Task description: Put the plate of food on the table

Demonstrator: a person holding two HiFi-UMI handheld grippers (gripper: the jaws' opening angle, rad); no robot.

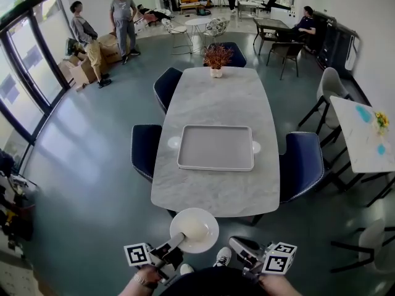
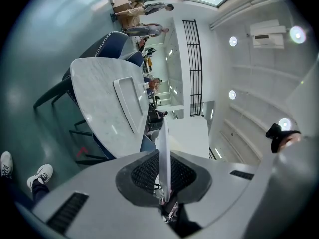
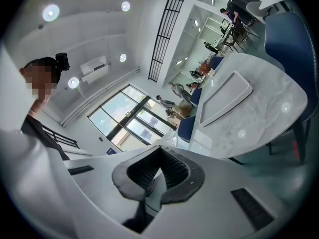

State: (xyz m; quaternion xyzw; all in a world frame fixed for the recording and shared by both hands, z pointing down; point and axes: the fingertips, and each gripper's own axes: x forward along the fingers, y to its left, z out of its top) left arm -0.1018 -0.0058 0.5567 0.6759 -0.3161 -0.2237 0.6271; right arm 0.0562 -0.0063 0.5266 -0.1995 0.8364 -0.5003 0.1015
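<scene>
Carrying is the step in hand: the left gripper [image 1: 175,243] is clenched on the rim of the white plate [image 1: 210,219], held edge-on between its jaws. The right gripper [image 1: 242,249] sits drawn together on nothing. Next, I judge, the plate must go forward, kept level, over the marble table [image 1: 216,190] ahead of the jaws, then down.

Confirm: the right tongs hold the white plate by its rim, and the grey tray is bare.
Wrong side. The left tongs hold the white plate by its rim, and the grey tray is bare. The left gripper view shows the rim clamped between its pads.
</scene>
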